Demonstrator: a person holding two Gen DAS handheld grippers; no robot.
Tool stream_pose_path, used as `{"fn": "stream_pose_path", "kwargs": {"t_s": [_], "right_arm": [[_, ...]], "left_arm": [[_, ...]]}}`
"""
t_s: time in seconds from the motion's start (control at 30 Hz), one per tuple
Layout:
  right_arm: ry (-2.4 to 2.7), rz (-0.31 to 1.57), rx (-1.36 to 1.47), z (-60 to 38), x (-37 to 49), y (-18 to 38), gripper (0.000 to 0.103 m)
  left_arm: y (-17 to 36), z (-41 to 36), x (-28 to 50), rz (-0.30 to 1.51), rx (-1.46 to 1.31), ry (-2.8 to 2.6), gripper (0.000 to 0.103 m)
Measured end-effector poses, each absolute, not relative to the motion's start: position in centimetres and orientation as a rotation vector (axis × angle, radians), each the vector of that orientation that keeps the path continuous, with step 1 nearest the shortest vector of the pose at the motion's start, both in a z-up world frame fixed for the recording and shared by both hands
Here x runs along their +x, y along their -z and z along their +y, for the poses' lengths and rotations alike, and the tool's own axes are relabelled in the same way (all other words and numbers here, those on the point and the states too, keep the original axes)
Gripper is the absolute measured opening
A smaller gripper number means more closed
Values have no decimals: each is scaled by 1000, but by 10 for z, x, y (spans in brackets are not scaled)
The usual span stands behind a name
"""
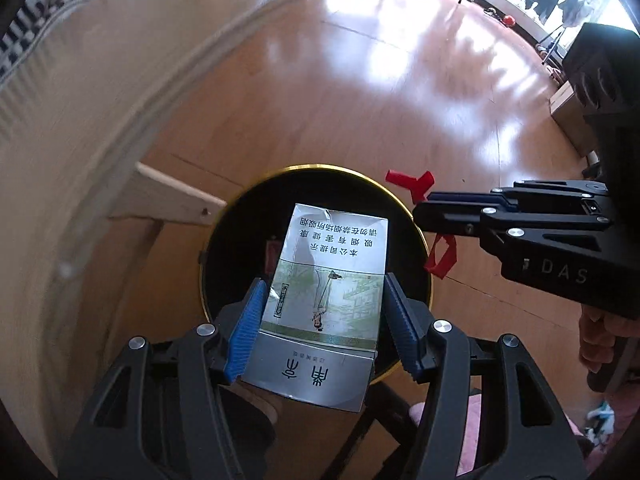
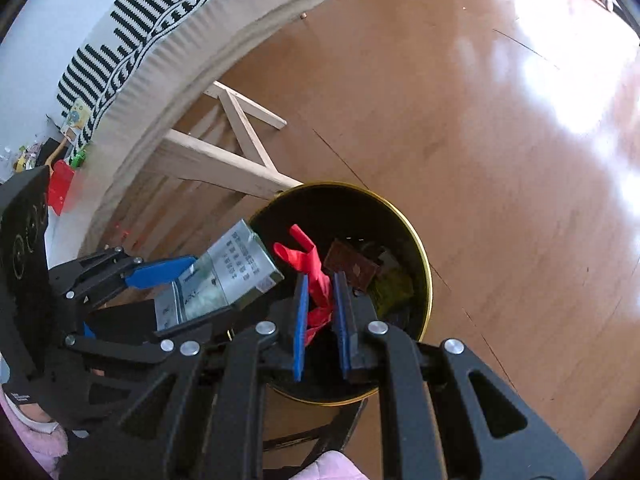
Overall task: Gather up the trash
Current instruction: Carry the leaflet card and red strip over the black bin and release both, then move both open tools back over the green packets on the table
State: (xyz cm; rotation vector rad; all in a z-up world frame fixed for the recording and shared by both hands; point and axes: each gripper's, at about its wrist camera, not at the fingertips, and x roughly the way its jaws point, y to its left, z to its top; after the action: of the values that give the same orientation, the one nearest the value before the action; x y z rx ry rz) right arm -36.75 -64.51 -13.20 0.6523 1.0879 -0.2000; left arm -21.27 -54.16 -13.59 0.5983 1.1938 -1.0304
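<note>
A black bin with a gold rim [image 1: 312, 167] stands on the wooden floor below both grippers. My left gripper [image 1: 325, 282] is shut on a silver cigarette pack [image 1: 332, 240], held flat right over the bin's mouth. The right gripper [image 1: 420, 212] comes in from the right at the rim with a red scrap [image 1: 442, 258] in it. In the right wrist view my right gripper [image 2: 321, 280] is shut on that red rubbery scrap [image 2: 304, 248] above the bin [image 2: 420, 248]. The left gripper [image 2: 208, 292] and its pack [image 2: 240, 264] are to its left. A brown wrapper [image 2: 352, 266] and yellowish wrappers [image 2: 392, 288] lie inside.
A table under a beige cloth [image 2: 168, 60] with a pale wooden trestle leg [image 2: 240, 136] rises left of the bin. A striped cloth [image 2: 132, 36] and small clutter lie on top. Shiny wooden floor [image 2: 500, 160] stretches to the right. Pink fabric [image 2: 332, 468] shows at the bottom.
</note>
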Motion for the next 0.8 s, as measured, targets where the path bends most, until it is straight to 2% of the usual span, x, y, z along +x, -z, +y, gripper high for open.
{"fn": "stream_pose_path", "kwargs": {"t_s": [0.47,0.53,0.57,0.6,0.63,0.73,0.8], "right_arm": [[211,1092,656,-640,-350,124,14],[203,1065,705,-645,-352,123,17],[200,1060,748,-650,-353,123,44],[208,1061,774,-655,-354,123,82],[221,1044,788,-660,-356,121,89],[323,963,781,-677,-367,104,91],[391,941,745,-682,-372,95,96]], "left_arm": [[138,-545,-222,1213,590,1065,58],[139,-544,-223,1216,598,1072,65],[139,-544,-224,1218,607,1078,83],[141,-543,-227,1213,616,1083,97],[142,-543,-231,1195,632,1095,97],[141,-544,-236,1186,665,1114,97],[132,-542,-234,1170,640,1111,97]]}}
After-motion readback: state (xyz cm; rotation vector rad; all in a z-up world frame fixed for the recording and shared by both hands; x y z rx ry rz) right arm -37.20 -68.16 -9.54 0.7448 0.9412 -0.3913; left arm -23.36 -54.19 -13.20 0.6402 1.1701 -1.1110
